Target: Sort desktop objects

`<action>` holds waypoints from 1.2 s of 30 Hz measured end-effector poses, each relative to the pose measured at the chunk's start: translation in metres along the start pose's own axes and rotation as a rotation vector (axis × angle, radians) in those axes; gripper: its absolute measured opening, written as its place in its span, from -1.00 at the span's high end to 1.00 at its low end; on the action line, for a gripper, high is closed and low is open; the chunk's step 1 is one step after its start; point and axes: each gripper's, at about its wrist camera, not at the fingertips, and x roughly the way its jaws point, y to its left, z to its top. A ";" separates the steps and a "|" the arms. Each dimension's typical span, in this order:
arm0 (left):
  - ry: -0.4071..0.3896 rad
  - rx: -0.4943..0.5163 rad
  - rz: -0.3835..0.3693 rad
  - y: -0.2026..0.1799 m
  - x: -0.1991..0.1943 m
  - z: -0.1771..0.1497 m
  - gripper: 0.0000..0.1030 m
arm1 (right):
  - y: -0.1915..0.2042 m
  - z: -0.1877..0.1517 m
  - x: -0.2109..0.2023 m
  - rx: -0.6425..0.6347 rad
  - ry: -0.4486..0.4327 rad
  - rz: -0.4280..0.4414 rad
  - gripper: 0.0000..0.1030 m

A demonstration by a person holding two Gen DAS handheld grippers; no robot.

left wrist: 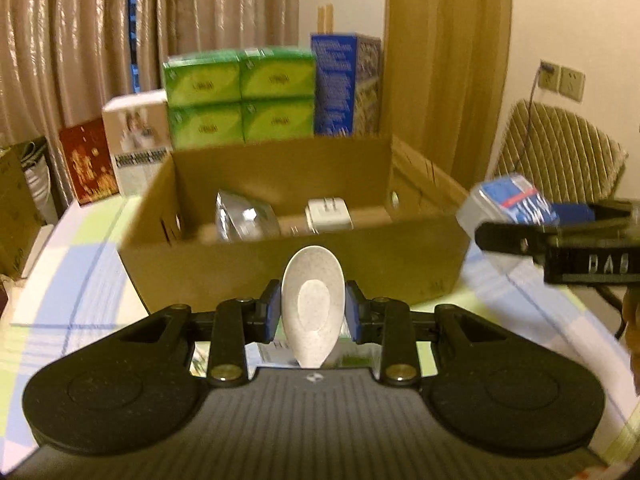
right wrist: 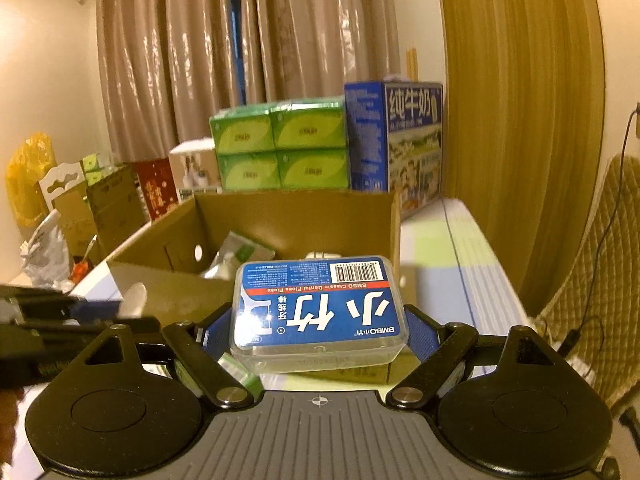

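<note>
Left gripper (left wrist: pixel 312 312) level, clamping spoon (left wrist: pixel 311 300)

**Warm, dim indoor light with soft focus**

Both views carry a yellow-orange cast. Glare streaks the curtains (right wrist: pixel 180 80) at upper left. Fisheye bending curves the frame edges, corners vignette black, and the green boxes (left wrist: pixel 240 96) at centre look blurred.

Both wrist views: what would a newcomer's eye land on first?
The left gripper pinches a white speckled spoon, bowl upward, before an open cardboard box. The right gripper clamps a clear floss-pick case with a blue label. Green cartons are stacked behind the box.
</note>
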 end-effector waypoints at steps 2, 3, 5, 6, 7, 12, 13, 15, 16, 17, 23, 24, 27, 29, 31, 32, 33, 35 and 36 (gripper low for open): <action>-0.017 -0.007 0.007 0.004 -0.001 0.010 0.47 | 0.000 0.005 0.001 -0.001 -0.012 -0.001 -0.62; -0.025 -0.013 0.011 0.006 -0.002 0.013 0.47 | 0.000 0.007 0.002 0.001 -0.017 -0.002 -0.62; -0.036 -0.019 0.012 0.009 0.001 0.022 0.47 | 0.000 0.011 0.004 0.001 -0.024 0.000 -0.62; -0.041 -0.017 0.013 0.010 0.003 0.026 0.47 | 0.002 0.014 0.006 -0.001 -0.029 0.001 -0.62; -0.045 -0.015 0.015 0.010 0.004 0.030 0.47 | 0.003 0.016 0.007 -0.004 -0.034 0.002 -0.62; -0.069 -0.014 0.012 0.012 0.012 0.047 0.46 | 0.002 0.029 0.017 -0.002 -0.060 -0.002 -0.62; -0.071 -0.013 0.011 0.013 0.014 0.050 0.46 | 0.001 0.032 0.019 0.000 -0.063 -0.004 -0.62; -0.074 -0.013 0.012 0.015 0.019 0.054 0.46 | -0.002 0.036 0.024 0.008 -0.069 -0.009 -0.62; -0.073 -0.015 0.012 0.017 0.022 0.056 0.46 | -0.003 0.038 0.027 0.012 -0.071 -0.012 -0.62; -0.072 -0.019 0.014 0.018 0.024 0.057 0.46 | -0.004 0.039 0.029 0.016 -0.071 -0.013 -0.62; -0.065 -0.052 0.007 0.033 0.038 0.063 0.46 | -0.004 0.049 0.049 0.023 -0.060 -0.002 -0.62; -0.068 -0.058 0.003 0.036 0.040 0.066 0.46 | -0.002 0.051 0.052 0.022 -0.061 0.000 -0.62; -0.082 -0.067 0.002 0.044 0.045 0.074 0.47 | -0.001 0.057 0.062 0.025 -0.064 0.001 -0.62; -0.088 -0.082 -0.003 0.051 0.049 0.079 0.47 | -0.001 0.059 0.068 0.033 -0.060 0.004 -0.62; -0.091 -0.106 -0.014 0.058 0.055 0.083 0.47 | 0.000 0.061 0.075 0.035 -0.056 0.009 -0.62; -0.092 -0.118 -0.015 0.062 0.058 0.085 0.47 | 0.001 0.062 0.079 0.034 -0.055 0.010 -0.62; -0.093 -0.124 -0.015 0.064 0.061 0.087 0.47 | 0.002 0.063 0.082 0.034 -0.055 0.010 -0.62; -0.096 -0.133 -0.018 0.068 0.067 0.091 0.46 | 0.004 0.066 0.088 0.032 -0.056 0.013 -0.62; -0.096 -0.138 -0.019 0.070 0.071 0.092 0.46 | 0.005 0.067 0.091 0.031 -0.056 0.013 -0.62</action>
